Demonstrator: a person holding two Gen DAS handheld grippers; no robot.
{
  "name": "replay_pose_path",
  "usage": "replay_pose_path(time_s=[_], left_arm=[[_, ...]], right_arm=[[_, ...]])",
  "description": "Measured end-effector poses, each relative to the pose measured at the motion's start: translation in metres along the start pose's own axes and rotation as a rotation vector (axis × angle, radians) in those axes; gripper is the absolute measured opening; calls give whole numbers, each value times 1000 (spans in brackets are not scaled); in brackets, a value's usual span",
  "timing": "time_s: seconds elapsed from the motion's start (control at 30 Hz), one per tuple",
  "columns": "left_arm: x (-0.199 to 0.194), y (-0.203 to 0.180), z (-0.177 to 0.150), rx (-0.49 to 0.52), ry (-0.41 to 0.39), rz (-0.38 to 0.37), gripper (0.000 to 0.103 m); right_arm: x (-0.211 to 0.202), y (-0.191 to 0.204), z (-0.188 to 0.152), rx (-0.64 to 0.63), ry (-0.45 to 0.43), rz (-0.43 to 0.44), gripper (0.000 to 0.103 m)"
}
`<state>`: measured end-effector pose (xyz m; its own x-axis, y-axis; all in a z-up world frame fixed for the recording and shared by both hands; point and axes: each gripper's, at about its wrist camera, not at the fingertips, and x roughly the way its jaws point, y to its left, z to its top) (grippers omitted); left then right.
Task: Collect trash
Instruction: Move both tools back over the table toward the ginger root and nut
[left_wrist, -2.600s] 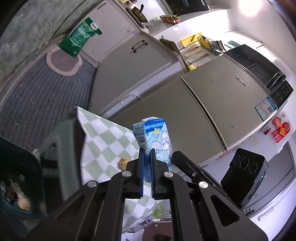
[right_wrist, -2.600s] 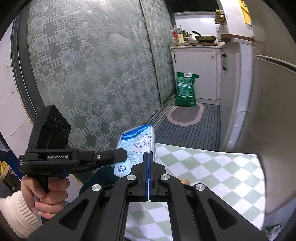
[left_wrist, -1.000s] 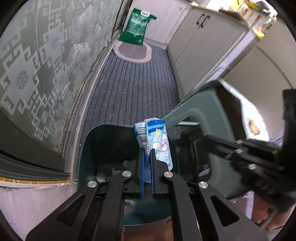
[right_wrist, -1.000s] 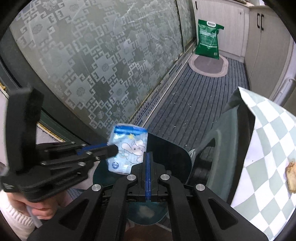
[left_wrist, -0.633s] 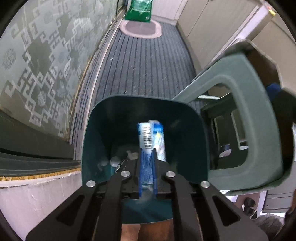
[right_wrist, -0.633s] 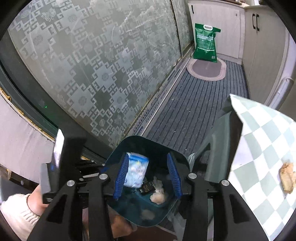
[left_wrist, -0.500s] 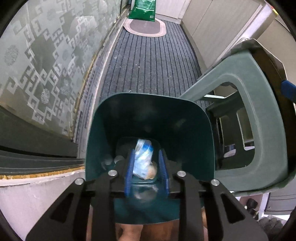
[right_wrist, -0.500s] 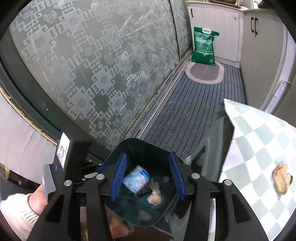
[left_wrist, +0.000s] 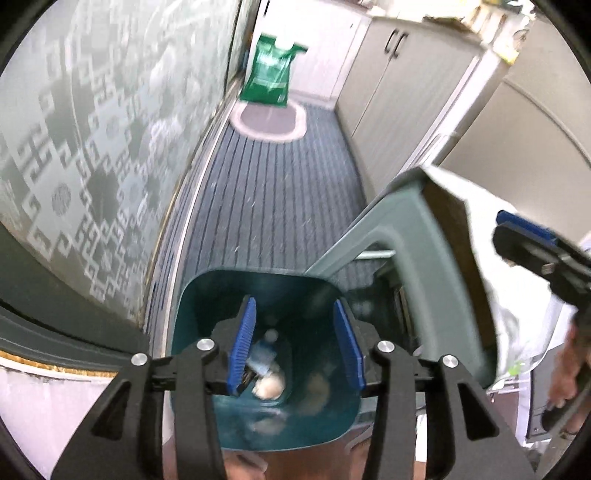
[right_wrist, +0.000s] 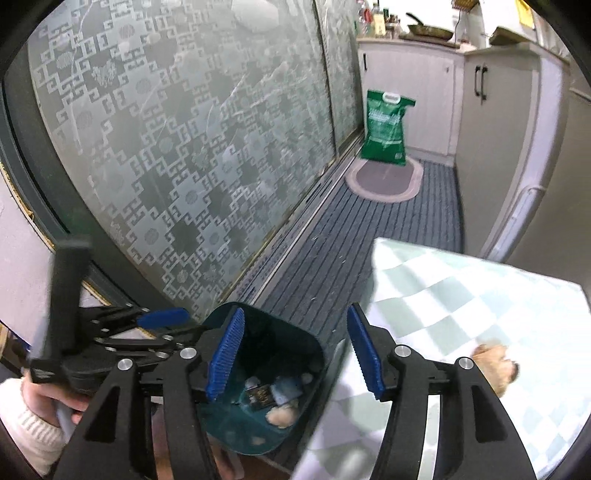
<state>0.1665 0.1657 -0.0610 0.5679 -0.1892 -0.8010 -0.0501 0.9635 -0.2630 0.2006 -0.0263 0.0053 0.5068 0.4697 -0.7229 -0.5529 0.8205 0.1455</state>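
Note:
The dark teal trash bin (left_wrist: 192, 302) stands on the floor below my left gripper (left_wrist: 293, 345), which is open and empty above its mouth. The blue-and-white snack packet (left_wrist: 263, 357) lies at the bottom of the bin among other scraps; it also shows in the right wrist view (right_wrist: 286, 389). My right gripper (right_wrist: 295, 354) is open and empty, over the bin's (right_wrist: 314, 341) right edge. A brownish scrap (right_wrist: 495, 365) lies on the checked tablecloth (right_wrist: 461, 295).
A grey-green plastic stool (left_wrist: 417, 236) carries the tablecloth beside the bin. A patterned glass sliding door (right_wrist: 184, 147) runs along the left. A green bag (right_wrist: 386, 125) stands on an oval mat (right_wrist: 384, 181) at the far end. White cabinets (right_wrist: 495, 110) line the right.
My left gripper opened and let the snack packet drop into the bin. My right gripper opened too. Both have lifted a little and the view has swung toward the table.

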Motion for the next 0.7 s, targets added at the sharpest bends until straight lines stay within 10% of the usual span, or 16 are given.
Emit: replay_pose_path(time_s=[0.53,0.7], left_arm=[[-36,-68,19,28,-140,-160,53],[-33,-91,18,56,-144,-181,54]], right_arm=[[-58,-109,-19,124,-95,-153,59],[-62,-147,-33,216,-74,-150,45]])
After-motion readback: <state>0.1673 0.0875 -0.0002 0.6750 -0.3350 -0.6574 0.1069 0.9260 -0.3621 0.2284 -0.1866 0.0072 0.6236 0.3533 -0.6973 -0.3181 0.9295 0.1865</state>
